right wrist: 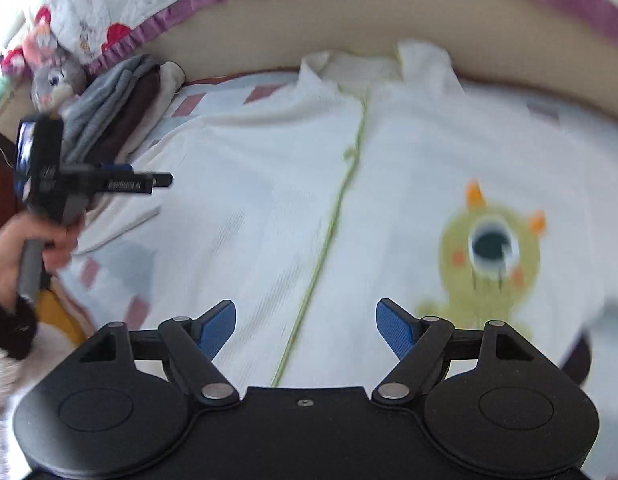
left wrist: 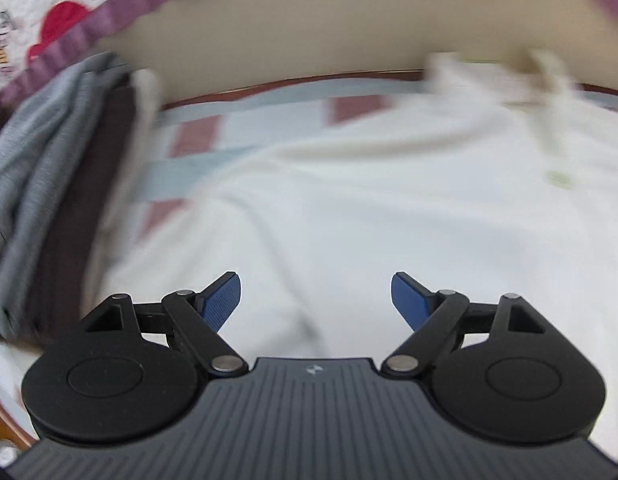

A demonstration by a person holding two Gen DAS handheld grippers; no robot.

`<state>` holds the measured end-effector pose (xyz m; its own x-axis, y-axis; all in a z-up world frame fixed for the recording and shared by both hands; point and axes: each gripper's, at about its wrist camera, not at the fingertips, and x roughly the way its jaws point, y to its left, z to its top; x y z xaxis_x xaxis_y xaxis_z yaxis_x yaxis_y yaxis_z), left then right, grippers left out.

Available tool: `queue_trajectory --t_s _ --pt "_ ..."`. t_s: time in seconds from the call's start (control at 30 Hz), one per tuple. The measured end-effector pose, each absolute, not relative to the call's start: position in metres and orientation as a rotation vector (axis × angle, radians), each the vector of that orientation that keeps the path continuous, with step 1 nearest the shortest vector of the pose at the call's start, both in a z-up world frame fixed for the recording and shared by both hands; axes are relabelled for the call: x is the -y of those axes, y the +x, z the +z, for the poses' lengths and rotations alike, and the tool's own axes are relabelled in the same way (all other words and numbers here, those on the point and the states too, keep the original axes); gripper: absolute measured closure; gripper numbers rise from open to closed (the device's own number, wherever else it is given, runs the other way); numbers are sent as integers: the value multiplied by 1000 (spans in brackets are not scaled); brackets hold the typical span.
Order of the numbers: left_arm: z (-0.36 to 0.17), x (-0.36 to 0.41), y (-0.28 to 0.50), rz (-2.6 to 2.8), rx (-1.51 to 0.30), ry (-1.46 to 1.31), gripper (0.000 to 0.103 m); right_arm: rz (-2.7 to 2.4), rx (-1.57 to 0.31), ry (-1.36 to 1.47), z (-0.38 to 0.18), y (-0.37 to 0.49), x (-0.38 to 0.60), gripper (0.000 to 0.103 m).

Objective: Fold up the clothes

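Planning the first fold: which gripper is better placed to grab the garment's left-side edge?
Left, probably. The left gripper hangs open by that edge of the white garment, next to the folded pile. The right gripper is open over the middle zipper.

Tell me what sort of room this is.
Most likely a child's bedroom. A white zip-up garment with a green monster print lies spread on a patchwork bedcover, a stuffed bunny sits by a pile of folded clothes, and a padded headboard curves behind.

Both wrist views look steeply down, close over one white garment (right wrist: 269, 200)
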<state>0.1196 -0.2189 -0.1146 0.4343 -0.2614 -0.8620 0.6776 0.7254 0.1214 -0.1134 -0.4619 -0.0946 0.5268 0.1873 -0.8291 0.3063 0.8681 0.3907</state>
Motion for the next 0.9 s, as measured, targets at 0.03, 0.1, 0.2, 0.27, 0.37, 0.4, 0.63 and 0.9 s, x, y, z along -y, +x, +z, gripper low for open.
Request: queue_trajectory --t_s 0.03,0.1,0.2,0.27,0.37,0.4,0.63,0.9 --pt "-113 216 103 -637 -984 486 20 -72 -1025 550 -93 -124 461 22" --pt "-112 209 75 -674 -1044 449 20 -76 -1026 522 -93 -135 447 22" --pt "-122 195 50 -722 -1165 356 20 14 -1007 493 -86 -153 425 22" --pt "-128 185 37 -751 -1247 289 20 103 -1002 498 -83 -157 409 23" --pt "-127 173 20 -806 -1301 204 20 216 -1008 465 -86 -164 377 29" --pt "-126 169 16 -823 -1309 185 20 251 -1012 440 -87 -167 367 30" --pt "-132 153 -8 -866 -1347 147 23 406 -1093 386 -106 -148 313 29" --pt "-126 140 8 -807 -1276 66 23 424 -1112 623 -154 -114 302 96"
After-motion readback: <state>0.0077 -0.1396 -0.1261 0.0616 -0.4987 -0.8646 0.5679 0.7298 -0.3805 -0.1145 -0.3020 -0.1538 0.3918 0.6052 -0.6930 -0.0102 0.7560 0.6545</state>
